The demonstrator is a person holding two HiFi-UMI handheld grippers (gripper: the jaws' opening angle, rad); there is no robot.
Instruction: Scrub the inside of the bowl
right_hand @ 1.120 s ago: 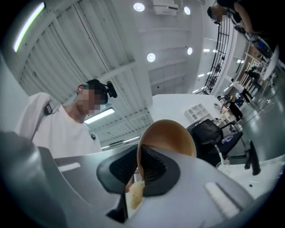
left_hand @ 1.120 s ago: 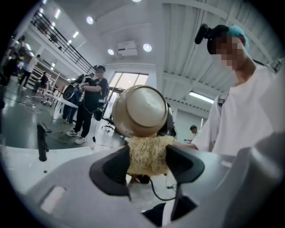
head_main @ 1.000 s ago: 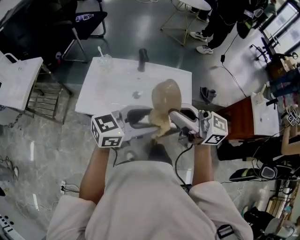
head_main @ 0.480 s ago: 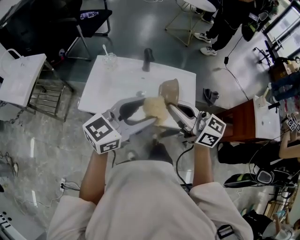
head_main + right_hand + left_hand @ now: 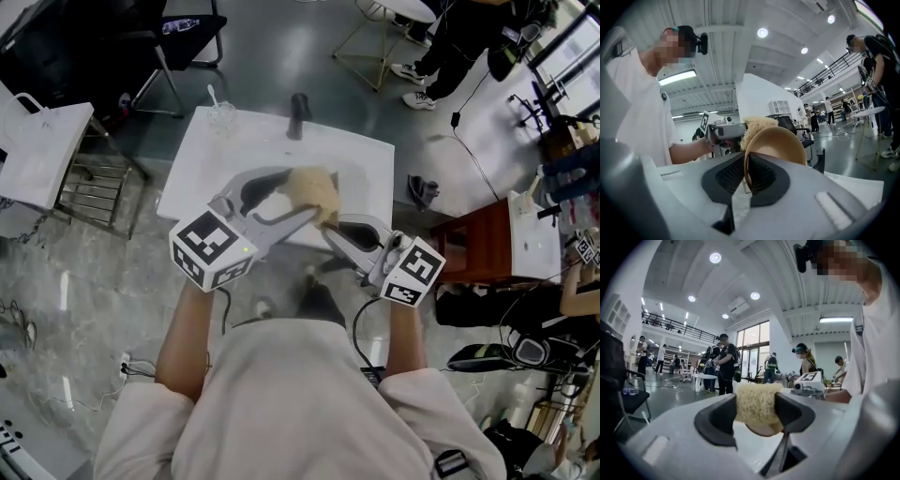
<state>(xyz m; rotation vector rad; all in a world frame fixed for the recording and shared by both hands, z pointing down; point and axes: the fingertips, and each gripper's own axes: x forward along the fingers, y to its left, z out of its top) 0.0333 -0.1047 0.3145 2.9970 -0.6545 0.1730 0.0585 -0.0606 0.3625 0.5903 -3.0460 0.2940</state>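
My right gripper is shut on the rim of a tan bowl, which it holds on edge over the white table. A pale yellow sponge is clamped in my left gripper and pressed against the bowl. In the head view the left gripper reaches in from the left. There the sponge covers most of the bowl. The right gripper comes up from the lower right. From the right gripper view the sponge shows behind the bowl's rim.
On the table's far edge stand a glass with a spoon and a dark upright object. A white chair is at the left and a brown cabinet at the right. People stand farther back on the grey floor.
The left gripper has carried the sponge up and away from me across the bowl. The right gripper and bowl have dropped lower and to the right, so the bowl now sits behind the sponge.
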